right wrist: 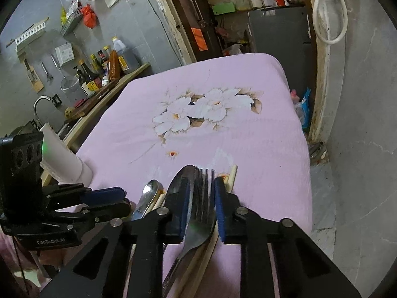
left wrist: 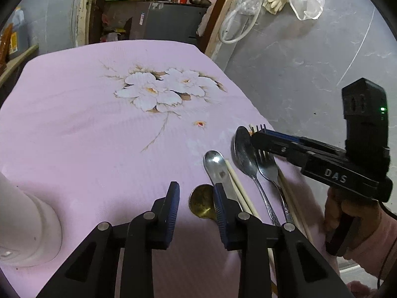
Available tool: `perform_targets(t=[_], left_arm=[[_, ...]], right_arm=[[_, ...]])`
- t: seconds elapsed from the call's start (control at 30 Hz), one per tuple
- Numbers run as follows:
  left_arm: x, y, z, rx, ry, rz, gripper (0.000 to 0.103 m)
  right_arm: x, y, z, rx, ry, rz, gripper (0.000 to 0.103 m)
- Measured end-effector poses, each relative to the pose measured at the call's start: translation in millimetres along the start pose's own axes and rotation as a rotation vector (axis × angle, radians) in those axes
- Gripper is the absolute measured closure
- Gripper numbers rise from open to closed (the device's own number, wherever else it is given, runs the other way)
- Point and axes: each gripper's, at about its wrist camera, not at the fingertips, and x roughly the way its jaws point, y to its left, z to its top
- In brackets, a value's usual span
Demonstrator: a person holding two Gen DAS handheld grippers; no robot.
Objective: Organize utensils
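We had barely begun: spoons (left wrist: 244, 154), fork (right wrist: 202, 213) and chopsticks (left wrist: 239, 186) all lay loose on the desk (left wrist: 99, 136), lower right. Our left hand-held gripper (left wrist: 196, 213) stood apart, empty. Our right hand-held gripper (right wrist: 199, 206) straddled the fork; pad contact we could not tell.

Most of the cloth (left wrist: 86, 129) is lying bare, giving wide passage across the flower print (right wrist: 198, 114). A white cylinder (left wrist: 27, 226) is standing at the near left edge, blocking that side. The utensils (left wrist: 250, 173) are crowding the near right corner, where the right gripper (right wrist: 198, 203) is straddling the fork (right wrist: 202, 213), leaving little room beside the left gripper (left wrist: 196, 211).
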Motion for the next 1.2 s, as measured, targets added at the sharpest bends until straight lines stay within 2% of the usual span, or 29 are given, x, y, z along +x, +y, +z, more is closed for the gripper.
perform_targets(t=[0.17,0.3,0.47,0.67,0.97,1.2], left_arm=[[1.1,-3.0,1.0,0.039,0.014,-0.002,0.077],[3.8,-10.4,0.5,0.079,0.038,-0.002,0.088],[2.1,-7.2,1.5,0.061,0.043,-0.007,0.094],[-10.8,-18.3,-0.7,0.095,0.023,0.052,0.098],[-72.2,-34.2,-0.5,0.13,-0.134,0.18,0.1],[-130.1,-37.1,6.4,0.144,-0.295,0.284,0.1]], right_arm=[[0.9,-0.1,-1.2,0.003,0.003,0.008,0.088],[0.9,1.0,-1.4,-0.003,0.005,0.007,0.089],[-2.9,2.2,0.1,-0.008,0.002,-0.007,0.095],[-21.9,8.3,-0.9,-0.007,-0.024,-0.053,0.101],[-77.1,33.0,-5.5,0.001,-0.13,-0.151,0.101],[-136.0,78.5,-5.3,-0.027,-0.29,-0.289,0.101]])
